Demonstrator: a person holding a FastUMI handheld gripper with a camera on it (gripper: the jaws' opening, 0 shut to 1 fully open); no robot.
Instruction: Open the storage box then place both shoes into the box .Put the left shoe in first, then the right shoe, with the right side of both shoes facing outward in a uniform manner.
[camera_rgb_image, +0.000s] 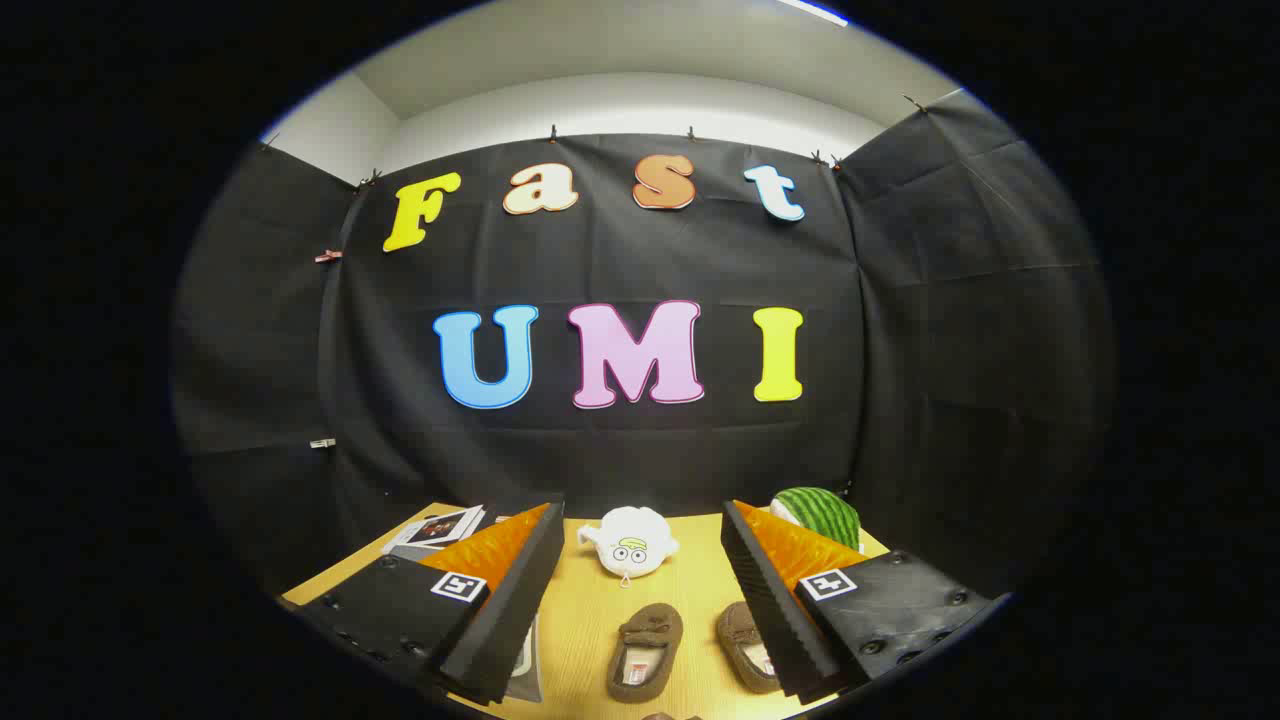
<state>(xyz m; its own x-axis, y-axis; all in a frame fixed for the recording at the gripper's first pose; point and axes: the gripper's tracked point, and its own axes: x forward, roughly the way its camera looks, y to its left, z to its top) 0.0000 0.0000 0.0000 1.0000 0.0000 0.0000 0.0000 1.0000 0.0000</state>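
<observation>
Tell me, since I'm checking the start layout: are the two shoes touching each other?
Apart. The gripper view shows bare table between the left shoe and the right shoe.

Two small brown slipper-style shoes on the wooden table (600, 620), soles down, openings up with pale insoles showing, toes pointing away. One shoe (645, 652) between the spread fingers, whole; the other shoe (745, 645) just beside it, partly hidden behind one finger. A clear edge by the opposite finger, possibly the storage box (527, 662), too little visible to tell open or closed.
</observation>
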